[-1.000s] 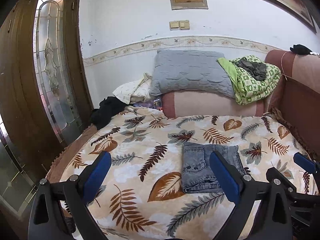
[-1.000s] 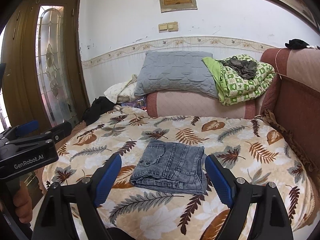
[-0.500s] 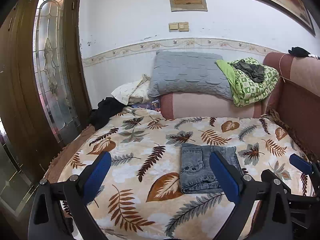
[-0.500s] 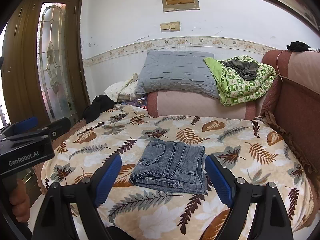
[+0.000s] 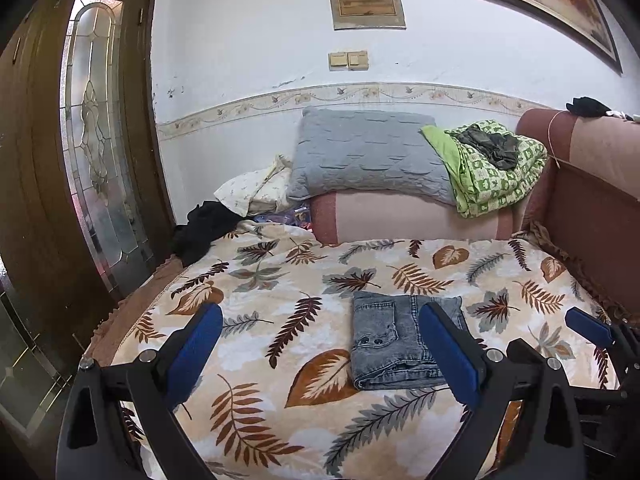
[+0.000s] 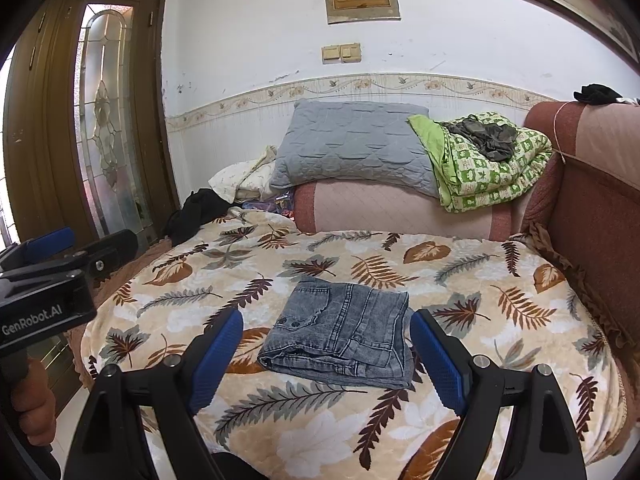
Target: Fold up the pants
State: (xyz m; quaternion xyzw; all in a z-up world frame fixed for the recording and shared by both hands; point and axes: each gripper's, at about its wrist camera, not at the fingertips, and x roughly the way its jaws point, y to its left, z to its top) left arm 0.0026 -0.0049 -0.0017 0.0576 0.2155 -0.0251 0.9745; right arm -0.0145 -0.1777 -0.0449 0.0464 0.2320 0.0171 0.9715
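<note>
Although the grey denim pants point(image 6: 340, 332) are already lying as a compact rectangle on the leaf-print blanket point(image 6: 500, 320), the fold is looking slightly loose: at the near edge the layers are gaping a little, and the right-hand corner is spreading wider than the top layer. They are sitting near the middle of the bed, well apart from the grey pillow point(image 6: 356, 144) and the green patterned quilt point(image 6: 488, 164) stacked at the head, and from the black garment point(image 6: 192, 212) by the door.

Both tools are hanging clear of the cloth. The right gripper point(image 6: 326, 356) is standing wide open, its 2 blue pads framing the bundle and holding nothing. The left gripper point(image 5: 320, 352) is likewise spread wide and empty, off toward the bundle's left side.

Judging by this, the folding seems essentially done, and what is remaining is tidying. Doing that well would mean pressing down flat along the near edge and squaring the splayed corner inward, rather than pinching, which is risking pulling the top layer askew.
</note>
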